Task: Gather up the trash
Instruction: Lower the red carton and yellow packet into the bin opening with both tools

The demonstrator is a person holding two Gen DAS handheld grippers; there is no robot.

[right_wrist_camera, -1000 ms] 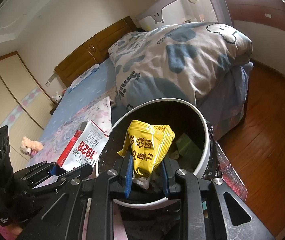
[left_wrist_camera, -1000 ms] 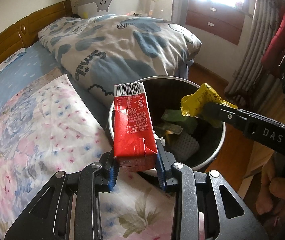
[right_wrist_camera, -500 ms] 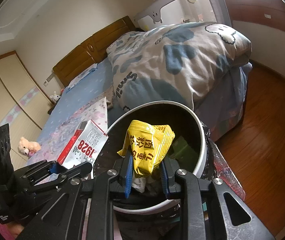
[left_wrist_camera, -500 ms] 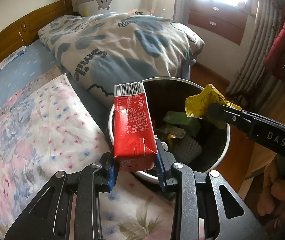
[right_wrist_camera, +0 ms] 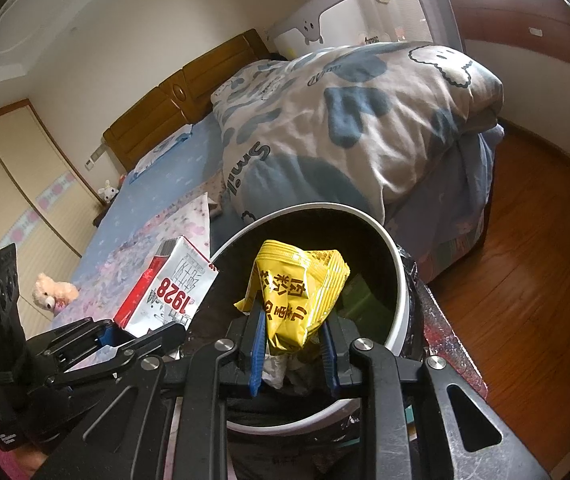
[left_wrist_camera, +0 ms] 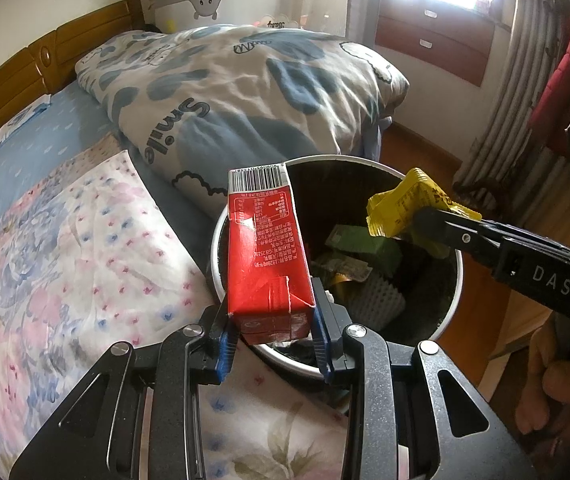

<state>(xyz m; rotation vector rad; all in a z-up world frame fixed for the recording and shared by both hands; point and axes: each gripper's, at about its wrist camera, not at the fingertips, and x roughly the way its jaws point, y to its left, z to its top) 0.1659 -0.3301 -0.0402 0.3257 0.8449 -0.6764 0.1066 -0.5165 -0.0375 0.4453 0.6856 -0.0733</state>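
Observation:
My left gripper point(left_wrist_camera: 272, 330) is shut on a red drink carton point(left_wrist_camera: 265, 252), held upright over the near left rim of a white-rimmed trash bin point(left_wrist_camera: 458, 280). My right gripper point(right_wrist_camera: 294, 346) is shut on a crumpled yellow snack packet point(right_wrist_camera: 297, 290), held above the bin's point(right_wrist_camera: 399, 280) dark inside. In the left wrist view the right gripper point(left_wrist_camera: 421, 220) reaches in from the right with the yellow packet point(left_wrist_camera: 403, 204). In the right wrist view the carton point(right_wrist_camera: 165, 286) shows white with red digits, at the left. Green and patterned trash point(left_wrist_camera: 361, 244) lies inside the bin.
A bed with a floral sheet point(left_wrist_camera: 65, 260) and a blue-patterned quilt point(left_wrist_camera: 245, 92) lies behind and left of the bin. Wooden floor point(right_wrist_camera: 533, 280) spreads to the right. Curtains point(left_wrist_camera: 525, 80) and a drawer unit point(left_wrist_camera: 433, 40) stand at the back. A hand point(left_wrist_camera: 549, 384) holds the right gripper.
Both views have drifted a little: the bin sits slightly lower and nearer in the frames. The carton and the packet stay gripped as before.

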